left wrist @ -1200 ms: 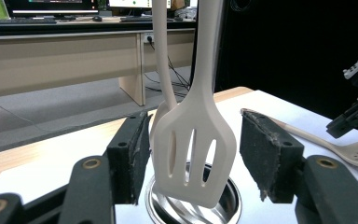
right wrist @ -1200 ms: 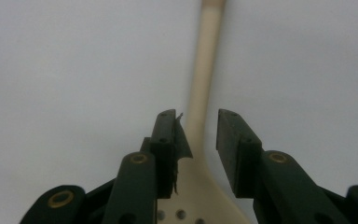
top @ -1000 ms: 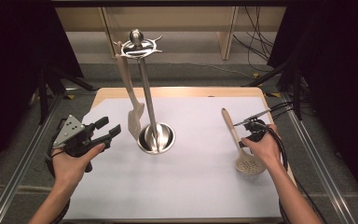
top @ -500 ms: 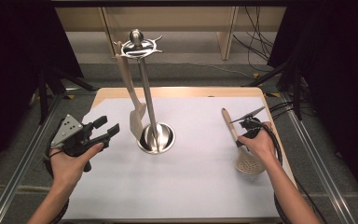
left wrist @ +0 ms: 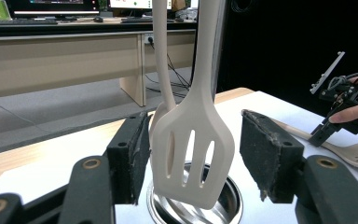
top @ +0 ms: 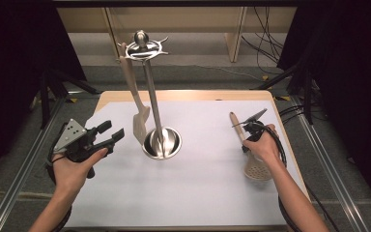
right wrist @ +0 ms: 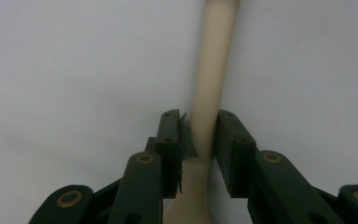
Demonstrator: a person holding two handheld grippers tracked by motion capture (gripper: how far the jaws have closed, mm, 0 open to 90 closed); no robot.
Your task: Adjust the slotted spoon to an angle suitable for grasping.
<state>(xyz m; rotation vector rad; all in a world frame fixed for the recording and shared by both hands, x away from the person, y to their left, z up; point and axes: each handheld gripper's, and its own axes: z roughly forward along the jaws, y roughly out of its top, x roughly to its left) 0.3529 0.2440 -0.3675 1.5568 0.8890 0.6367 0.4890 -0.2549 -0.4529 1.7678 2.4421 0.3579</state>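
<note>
Right hand-held gripper [right wrist: 199,140] closing around unlabelled skimmer handle [right wrist: 212,70]

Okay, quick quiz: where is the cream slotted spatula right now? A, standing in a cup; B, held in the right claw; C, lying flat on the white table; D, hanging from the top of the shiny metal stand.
D: the cream slotted spatula hangs by its handle from the hooks atop the shiny metal stand, its blade dangling beside the stand's round base.
</note>
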